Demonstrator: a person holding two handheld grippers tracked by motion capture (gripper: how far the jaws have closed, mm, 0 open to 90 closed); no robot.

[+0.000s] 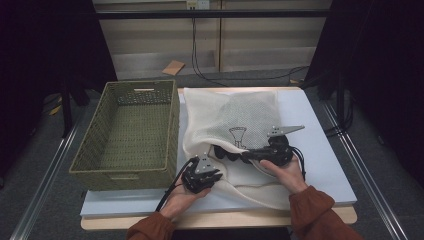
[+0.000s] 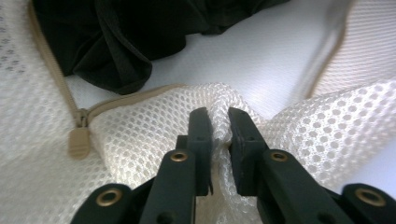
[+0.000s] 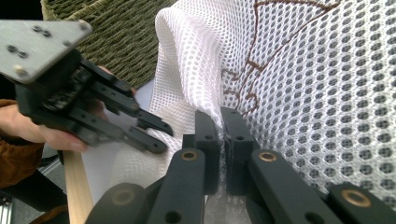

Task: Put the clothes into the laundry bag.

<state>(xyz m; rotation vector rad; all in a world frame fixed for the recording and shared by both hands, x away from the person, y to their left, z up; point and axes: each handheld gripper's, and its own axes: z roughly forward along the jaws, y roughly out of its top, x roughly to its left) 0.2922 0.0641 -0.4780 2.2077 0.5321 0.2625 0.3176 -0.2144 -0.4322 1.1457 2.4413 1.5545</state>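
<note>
Both tongs grip the white mesh bag (image 1: 235, 117) on the tabletop (image 1: 320, 165): left tongs (image 2: 219, 126) and right tongs (image 3: 222, 126) each pinch a fold.

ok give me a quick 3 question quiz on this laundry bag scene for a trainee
1. True or false: the left gripper is shut on a fold of the white mesh laundry bag.
2. What lies at the bag's open mouth? A) a dark garment B) a red towel C) a glass bottle
3. Fill in: to the left of the bag on the table stands an empty green woven ____.

Key
1. True. The right gripper also pinches the mesh.
2. A. The dark garment sits just past the beige zipper.
3. basket.
</note>
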